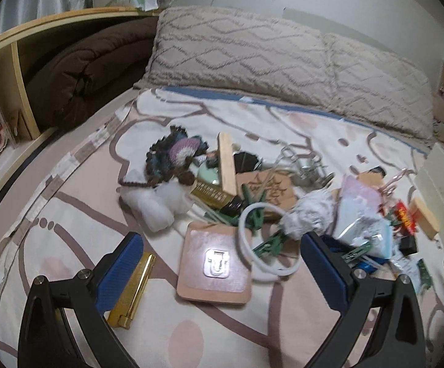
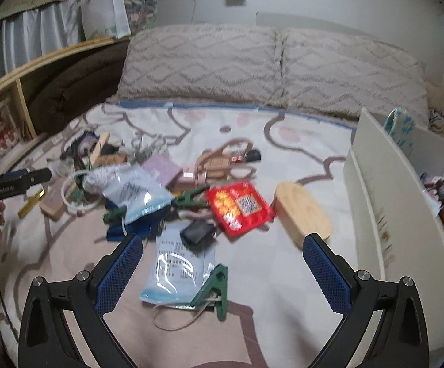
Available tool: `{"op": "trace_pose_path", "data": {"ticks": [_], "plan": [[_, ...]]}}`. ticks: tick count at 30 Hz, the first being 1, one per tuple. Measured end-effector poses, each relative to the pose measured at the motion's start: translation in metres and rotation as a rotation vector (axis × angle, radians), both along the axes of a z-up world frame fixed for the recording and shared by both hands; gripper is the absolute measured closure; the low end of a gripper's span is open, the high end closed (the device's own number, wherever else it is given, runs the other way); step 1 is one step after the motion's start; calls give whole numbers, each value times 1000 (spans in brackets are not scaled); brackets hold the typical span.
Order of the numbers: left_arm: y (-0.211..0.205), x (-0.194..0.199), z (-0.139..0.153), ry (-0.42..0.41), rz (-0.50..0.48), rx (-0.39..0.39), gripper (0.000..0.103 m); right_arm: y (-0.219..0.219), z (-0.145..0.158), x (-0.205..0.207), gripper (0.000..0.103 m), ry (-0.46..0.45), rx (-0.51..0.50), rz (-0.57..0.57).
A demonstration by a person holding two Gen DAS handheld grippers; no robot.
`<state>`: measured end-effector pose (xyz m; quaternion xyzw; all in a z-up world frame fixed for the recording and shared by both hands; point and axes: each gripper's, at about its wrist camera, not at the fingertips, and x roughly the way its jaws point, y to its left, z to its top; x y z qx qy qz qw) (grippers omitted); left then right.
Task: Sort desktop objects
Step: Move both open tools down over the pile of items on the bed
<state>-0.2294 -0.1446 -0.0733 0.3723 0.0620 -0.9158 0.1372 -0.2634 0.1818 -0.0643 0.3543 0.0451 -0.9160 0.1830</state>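
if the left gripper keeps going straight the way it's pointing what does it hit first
Most likely the pink square pad with the metal clip, lying right between the open left gripper fingers; depth is hard to judge.

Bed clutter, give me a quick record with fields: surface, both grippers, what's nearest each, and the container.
surface: patterned bedspread
left gripper: jaws open, empty
nearest left: pink square pad, gold bar
right gripper: jaws open, empty
nearest right: plastic packet, green clip
container: white box at right, already holding items
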Motion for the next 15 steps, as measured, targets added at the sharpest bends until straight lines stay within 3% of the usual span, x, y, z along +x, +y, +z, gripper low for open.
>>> {"op": "trace_pose_path", "data": {"ticks": [15], "plan": [[10, -33, -37, -141, 6, -149, 0, -1, -35, -10, 0, -110, 30, -13]]}}
